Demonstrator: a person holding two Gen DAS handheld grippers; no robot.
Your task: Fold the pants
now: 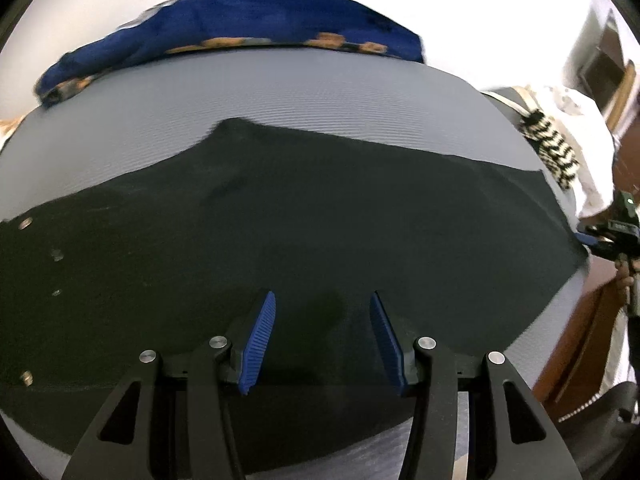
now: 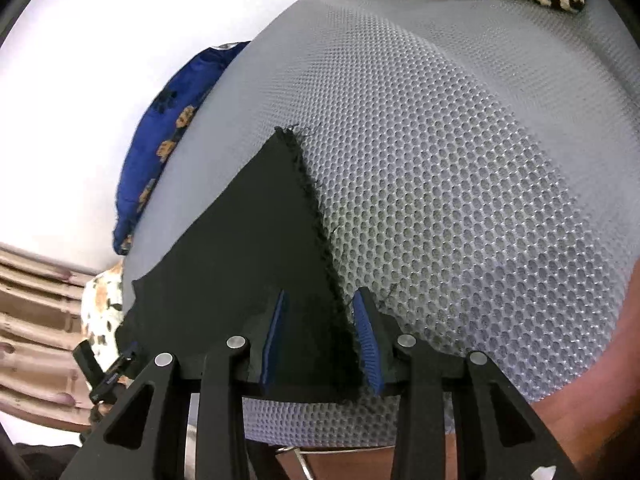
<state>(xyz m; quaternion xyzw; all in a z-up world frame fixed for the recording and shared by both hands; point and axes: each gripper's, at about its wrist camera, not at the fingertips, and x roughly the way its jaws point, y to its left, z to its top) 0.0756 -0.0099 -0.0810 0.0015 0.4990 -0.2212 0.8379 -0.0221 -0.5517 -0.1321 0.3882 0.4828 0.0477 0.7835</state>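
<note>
Black pants [image 1: 304, 216] lie spread flat on a grey mesh mat [image 1: 280, 92], with metal buttons [image 1: 26, 223] along their left end. My left gripper [image 1: 323, 296] hovers low over the near part of the cloth, jaws apart, nothing pinched. In the right wrist view a leg end of the pants [image 2: 256, 240] with a frayed hem [image 2: 316, 208] points away. My right gripper [image 2: 321, 293] straddles that hem; cloth lies between its blue pads [image 2: 366, 332], but they stand apart and do not squeeze it. The right gripper [image 1: 600, 238] also shows at the right edge of the left wrist view.
A blue cloth with orange paw prints [image 1: 248, 20] lies along the mat's far edge. A black-and-white knitted item [image 1: 554, 148] and white cloth [image 1: 576, 120] sit at the right end. Brown wood [image 1: 576, 344] borders the mat on the right.
</note>
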